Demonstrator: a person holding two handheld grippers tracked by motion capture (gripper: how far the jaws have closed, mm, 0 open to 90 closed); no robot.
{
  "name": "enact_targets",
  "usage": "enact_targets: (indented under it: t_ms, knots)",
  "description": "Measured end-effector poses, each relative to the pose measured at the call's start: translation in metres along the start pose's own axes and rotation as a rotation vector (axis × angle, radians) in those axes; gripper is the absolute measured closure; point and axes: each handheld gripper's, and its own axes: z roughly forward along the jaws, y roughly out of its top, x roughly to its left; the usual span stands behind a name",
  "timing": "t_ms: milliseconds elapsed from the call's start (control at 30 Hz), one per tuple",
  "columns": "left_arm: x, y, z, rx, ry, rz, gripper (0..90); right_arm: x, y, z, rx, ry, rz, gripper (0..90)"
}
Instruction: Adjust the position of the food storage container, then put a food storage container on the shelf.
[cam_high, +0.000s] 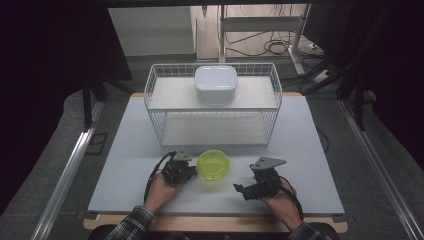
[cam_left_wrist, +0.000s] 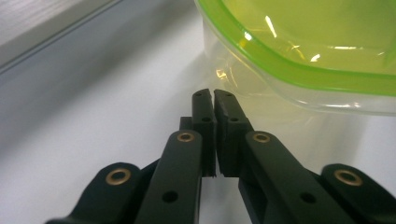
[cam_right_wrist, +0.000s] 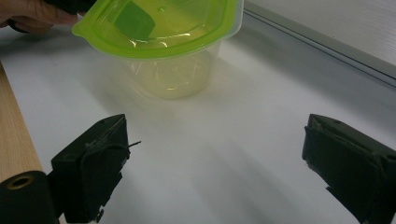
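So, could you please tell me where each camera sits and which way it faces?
High view: above the person's side, looking forward and down on the white table, wire basket; both hands show.
Left gripper view: on the left tool, shut, facing the clear round container with the green lid.
Right gripper view: on the right tool, open, facing that container; the other hand shows.
All three share the container.

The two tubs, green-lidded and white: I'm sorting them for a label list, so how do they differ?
The green-lidded tub is round with a clear body; the white tub is squarish and opaque. The green-lidded tub stands on the table between the grippers; the white tub sits on top of the wire rack, farther back. The white tub looks the larger. Both are upright with lids on.
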Motion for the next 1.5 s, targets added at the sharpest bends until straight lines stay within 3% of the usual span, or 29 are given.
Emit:
enact_targets:
  t_ms: [167, 333, 433, 533, 733, 833, 1000, 1133, 1500]
  knots:
    - [0.003, -0.002, -0.013, -0.032, 0.015, -0.022, 80.6, -0.001, 0.000, 0.000, -0.001, 0.002, 0.002, 7.5]
    - [0.000, -0.008, -0.034, -0.058, 0.070, 0.001, 68.2, -0.001, 0.000, 0.000, -0.003, 0.002, 0.004, 7.5]
    - [-0.003, -0.014, -0.048, -0.075, 0.105, 0.018, 57.6, -0.002, 0.000, -0.001, -0.002, 0.002, 0.003, 7.5]
    - [-0.006, -0.021, -0.060, -0.095, 0.137, 0.013, 40.6, -0.002, 0.000, -0.002, -0.004, 0.001, 0.000, 7.5]
    - [-0.009, -0.039, -0.077, -0.130, 0.117, -0.065, 18.0, -0.004, 0.000, -0.002, -0.005, 0.004, 0.002, 7.4]
    - [-0.013, -0.044, -0.084, -0.126, 0.108, -0.060, 10.7, -0.005, 0.000, -0.003, -0.003, 0.007, 0.002, 7.3]
    - [-0.019, -0.051, -0.090, -0.158, 0.122, -0.035, 6.2, -0.006, -0.001, -0.002, -0.004, 0.010, 0.006, 7.2]
    - [-0.021, -0.056, -0.086, -0.148, 0.141, 0.005, 3.6, -0.008, -0.001, -0.002, 0.001, 0.013, 0.009, 7.1]
    - [-0.019, -0.059, -0.085, -0.176, 0.152, 0.015, 1.7, -0.012, 0.001, 0.001, 0.024, 0.012, 0.047, 4.5]
